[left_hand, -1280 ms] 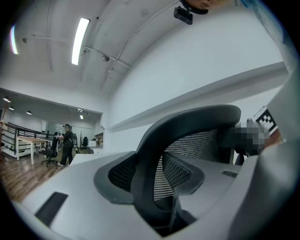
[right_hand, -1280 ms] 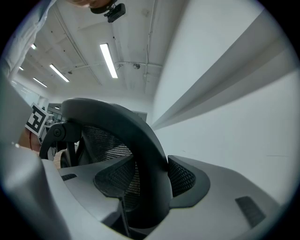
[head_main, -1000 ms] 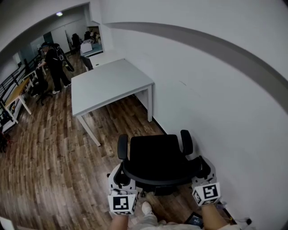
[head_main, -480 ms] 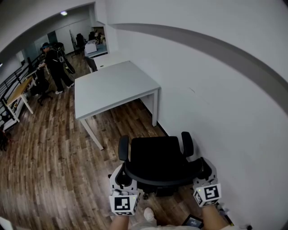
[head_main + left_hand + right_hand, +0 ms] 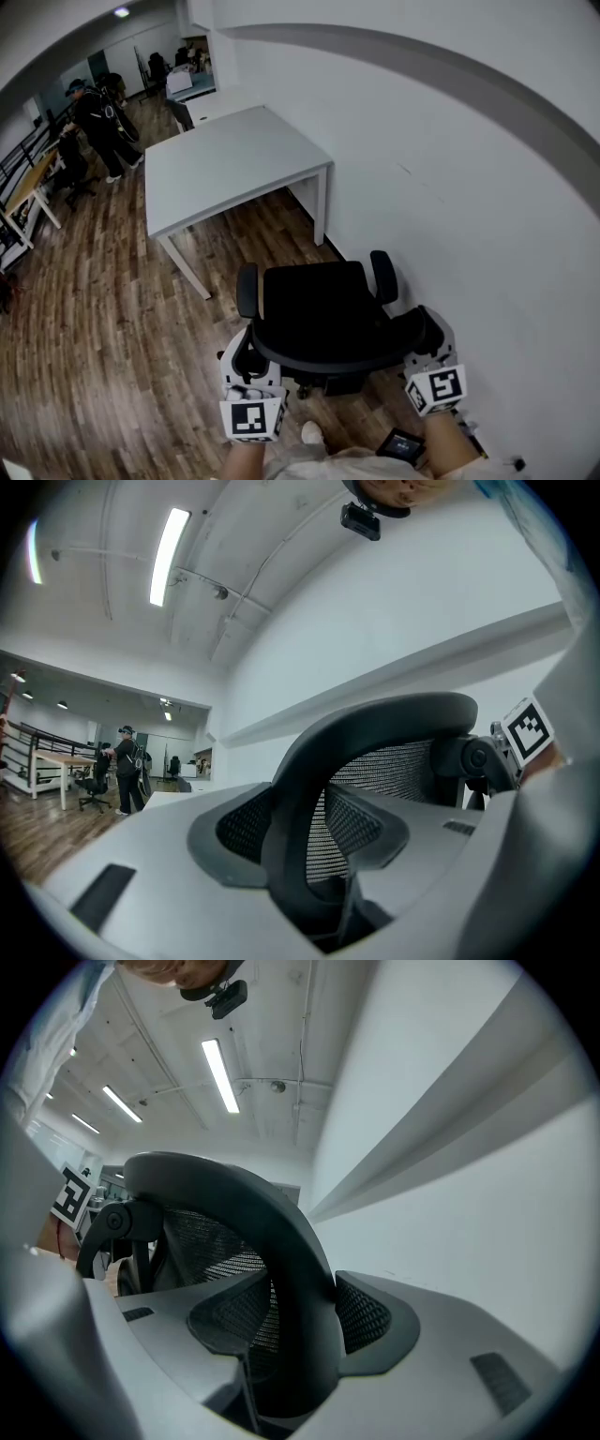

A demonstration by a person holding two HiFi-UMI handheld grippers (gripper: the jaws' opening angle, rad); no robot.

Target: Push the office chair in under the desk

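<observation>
A black office chair [image 5: 319,309] stands on the wood floor with its seat facing a white desk [image 5: 225,159], a short gap in front of the desk's near corner leg [image 5: 322,211]. My left gripper [image 5: 248,354] is shut on the left side of the chair's curved backrest rim, and my right gripper [image 5: 427,339] is shut on the right side. In the left gripper view the dark rim [image 5: 375,724] and mesh pass between the grey jaws of the left gripper [image 5: 309,850]. The right gripper view shows the same rim [image 5: 234,1185] wedged between the jaws of the right gripper [image 5: 286,1335].
A white wall [image 5: 469,187] runs close along the chair's right side. A person in dark clothes [image 5: 94,122] stands far off at the back left beside a wooden table [image 5: 23,192]. A small dark device [image 5: 401,445] lies on the floor by my feet.
The chair has rolled a little toward the desk with both grippers still clamped on its backrest. The person at the back has shifted slightly.
</observation>
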